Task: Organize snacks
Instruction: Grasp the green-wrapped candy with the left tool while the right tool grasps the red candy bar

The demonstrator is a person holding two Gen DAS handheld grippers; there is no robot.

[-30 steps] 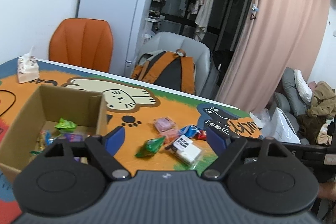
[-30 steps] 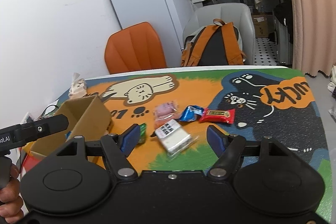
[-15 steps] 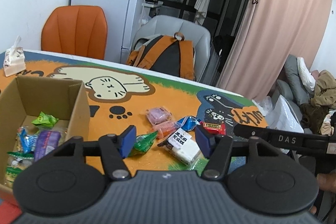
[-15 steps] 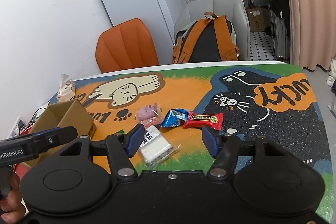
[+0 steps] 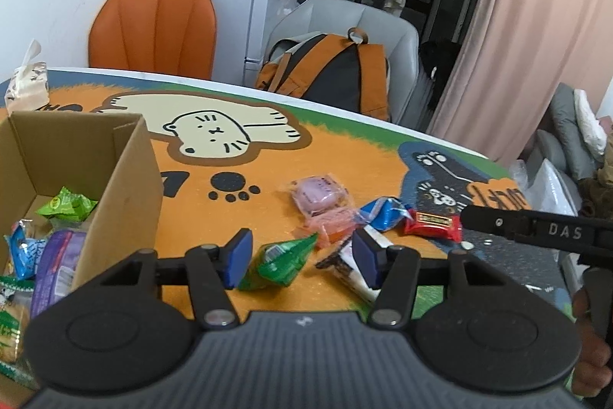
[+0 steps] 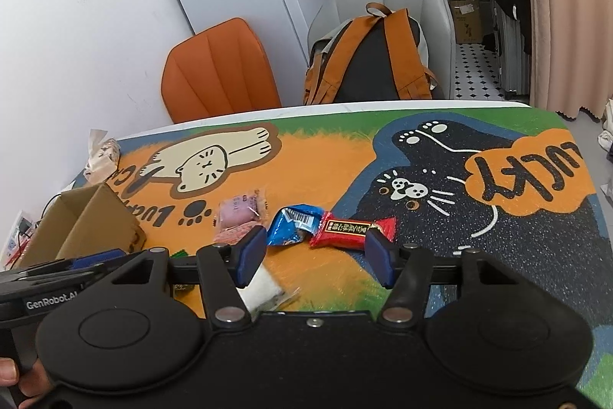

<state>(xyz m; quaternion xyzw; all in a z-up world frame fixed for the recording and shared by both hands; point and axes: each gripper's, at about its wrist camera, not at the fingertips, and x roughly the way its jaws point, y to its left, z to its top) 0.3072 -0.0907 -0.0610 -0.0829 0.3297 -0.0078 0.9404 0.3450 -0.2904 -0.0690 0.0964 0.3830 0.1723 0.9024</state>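
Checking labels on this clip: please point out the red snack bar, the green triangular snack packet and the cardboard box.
red snack bar [image 6: 350,232]: right wrist view, middle of its wrapper.
green triangular snack packet [image 5: 285,257]: left wrist view, centre of the packet.
cardboard box [image 5: 128,186]: left wrist view, its outer right wall.

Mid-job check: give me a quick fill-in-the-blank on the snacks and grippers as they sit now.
1. The green snack packet lies between the fingers of the ___ gripper.
2. The red candy bar lies beside a ___ wrapper.
3. Sorted snacks sit inside the ___ box.
4. The right gripper holds ___.

Missing: left; blue; cardboard; nothing
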